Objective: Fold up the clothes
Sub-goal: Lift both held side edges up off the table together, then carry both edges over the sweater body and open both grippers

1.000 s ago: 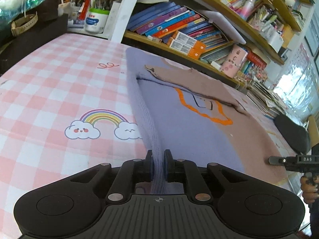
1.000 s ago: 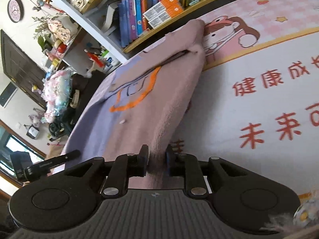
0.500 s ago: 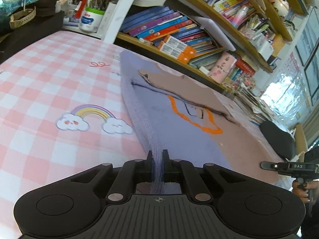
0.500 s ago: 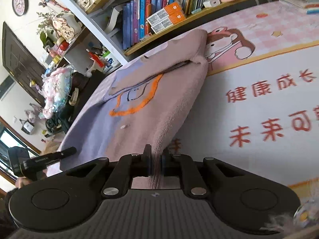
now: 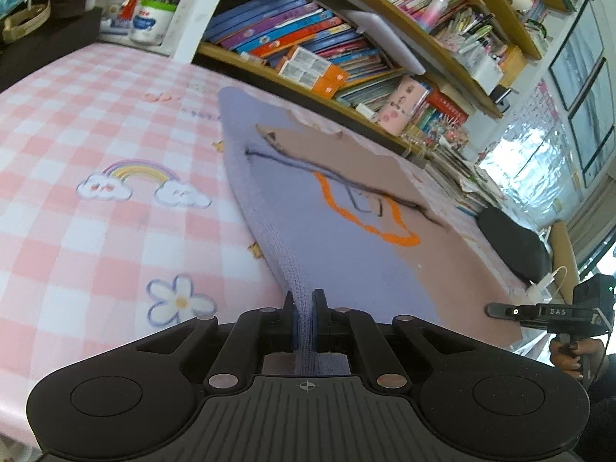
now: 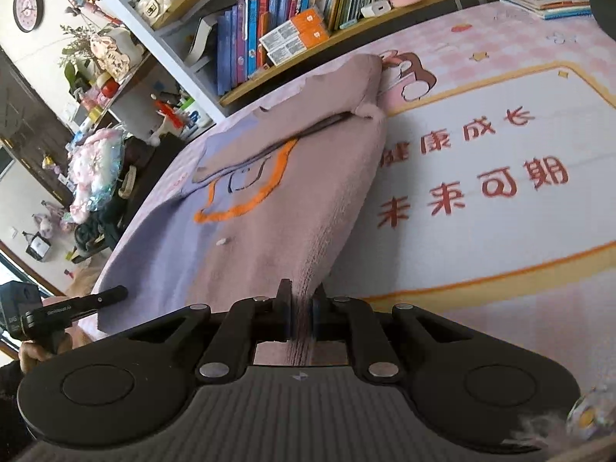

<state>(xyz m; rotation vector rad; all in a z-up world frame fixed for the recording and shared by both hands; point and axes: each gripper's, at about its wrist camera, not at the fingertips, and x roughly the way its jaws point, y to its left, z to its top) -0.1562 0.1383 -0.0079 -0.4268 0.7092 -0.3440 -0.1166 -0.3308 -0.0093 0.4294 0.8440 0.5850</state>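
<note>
The lilac and dusty-pink knitted sweater (image 5: 346,254) with an orange outline lies on the pink checked desk (image 5: 77,115). The left gripper (image 5: 304,321) has its fingers clenched on the lilac hem corner. The right gripper (image 6: 300,317) clamps the pink one.

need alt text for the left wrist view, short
The left gripper is shut on the near edge of a lilac and dusty-pink sweater with an orange outline design, spread on a pink checked table cover printed with a rainbow and a flower. Shelves of books line the back, and the right gripper shows at the right edge.
</note>
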